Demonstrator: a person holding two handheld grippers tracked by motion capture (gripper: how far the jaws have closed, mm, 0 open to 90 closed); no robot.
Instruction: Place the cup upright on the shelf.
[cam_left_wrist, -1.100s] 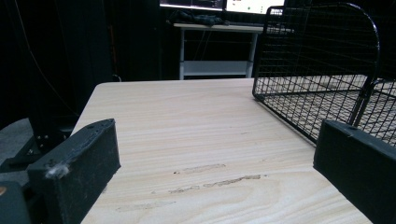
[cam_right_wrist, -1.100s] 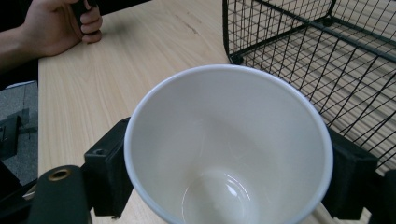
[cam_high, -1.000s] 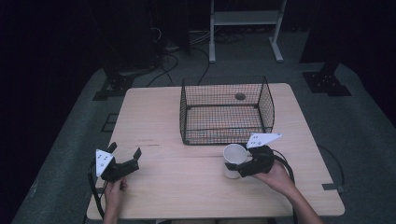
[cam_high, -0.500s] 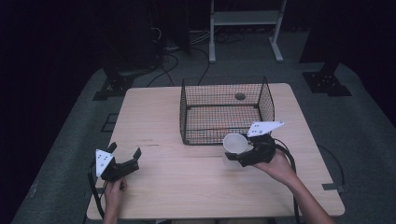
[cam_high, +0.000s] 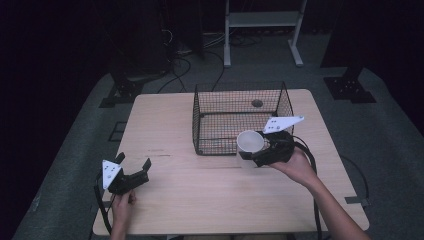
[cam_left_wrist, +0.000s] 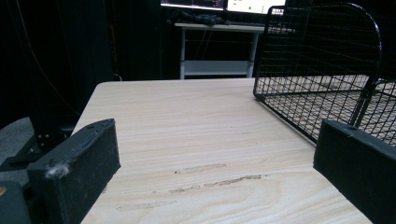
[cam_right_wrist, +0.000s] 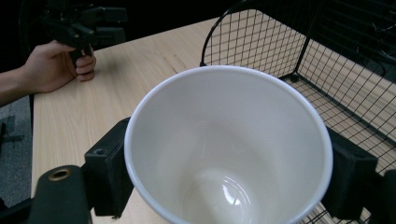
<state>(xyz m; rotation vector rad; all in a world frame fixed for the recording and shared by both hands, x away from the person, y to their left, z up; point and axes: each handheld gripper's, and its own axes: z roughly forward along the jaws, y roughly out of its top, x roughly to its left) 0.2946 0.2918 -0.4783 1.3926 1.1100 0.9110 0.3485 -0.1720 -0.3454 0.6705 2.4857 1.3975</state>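
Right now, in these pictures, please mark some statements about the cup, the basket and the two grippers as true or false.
1. The right gripper holds the white ceramic cup between its jaws. True.
2. The cup has liquid in it. False: the right gripper view shows it empty.
3. The black wire basket stands on the light wooden table. True.
4. The left gripper is shut on a spoon. False: its jaws are open, with nothing between them.
5. The cup lies inside the basket. False: it is held at the basket's near edge.
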